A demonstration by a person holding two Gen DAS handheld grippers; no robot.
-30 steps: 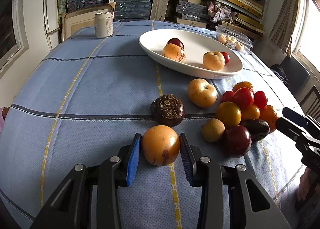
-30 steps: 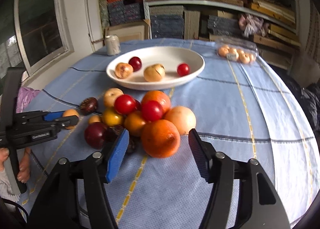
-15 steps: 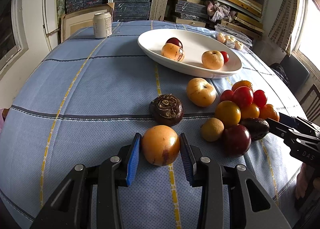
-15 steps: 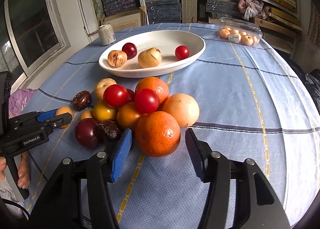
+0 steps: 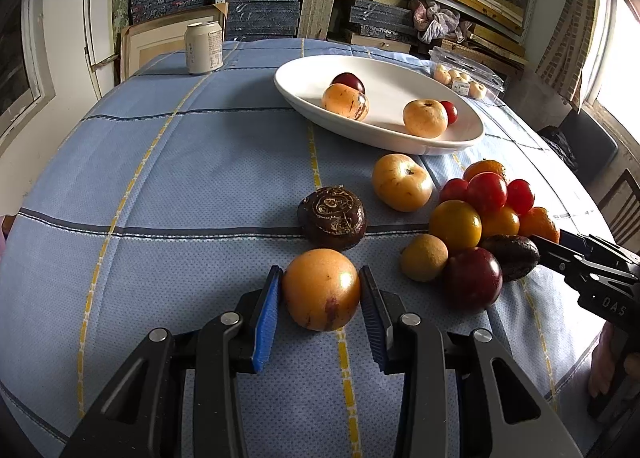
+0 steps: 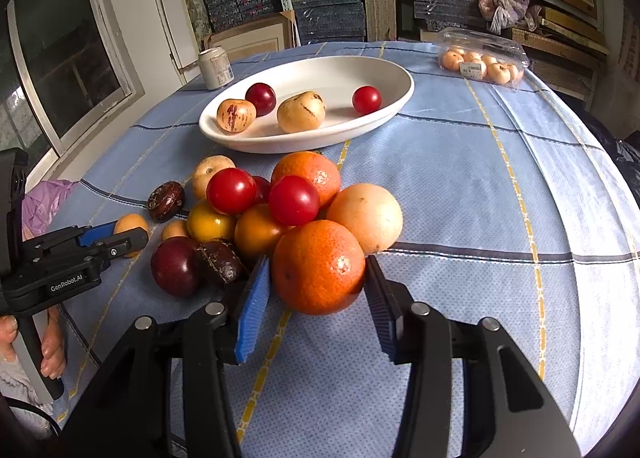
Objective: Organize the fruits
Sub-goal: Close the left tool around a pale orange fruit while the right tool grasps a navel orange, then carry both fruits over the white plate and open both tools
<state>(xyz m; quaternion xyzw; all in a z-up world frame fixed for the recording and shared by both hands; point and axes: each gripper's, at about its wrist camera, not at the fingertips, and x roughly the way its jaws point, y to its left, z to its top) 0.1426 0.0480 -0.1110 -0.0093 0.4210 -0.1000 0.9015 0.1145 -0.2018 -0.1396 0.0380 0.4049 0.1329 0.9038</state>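
Observation:
My left gripper (image 5: 319, 272) is shut on a yellow-orange round fruit (image 5: 320, 298) that rests on the blue tablecloth, one blue pad on each side. My right gripper (image 6: 316, 262) has its jaws closing on a big orange (image 6: 318, 270) at the near edge of the fruit pile (image 6: 256, 213), and both pads meet its sides. The white oval bowl (image 5: 400, 145) beyond the pile holds several fruits. In the right wrist view the left gripper (image 6: 120, 234) shows at the left with its fruit.
A dark wrinkled fruit (image 5: 332, 217) and a pale yellow one (image 5: 402, 181) lie loose between the grippers and the bowl. A drink can (image 5: 203, 47) stands at the far left. A clear plastic box of small fruits (image 5: 466, 75) sits far right. Shelves of stacked boxes stand behind.
The right gripper's jaws have narrowed from wide around the orange to touching its sides, and it edged slightly closer. The left gripper and its fruit have stayed still.

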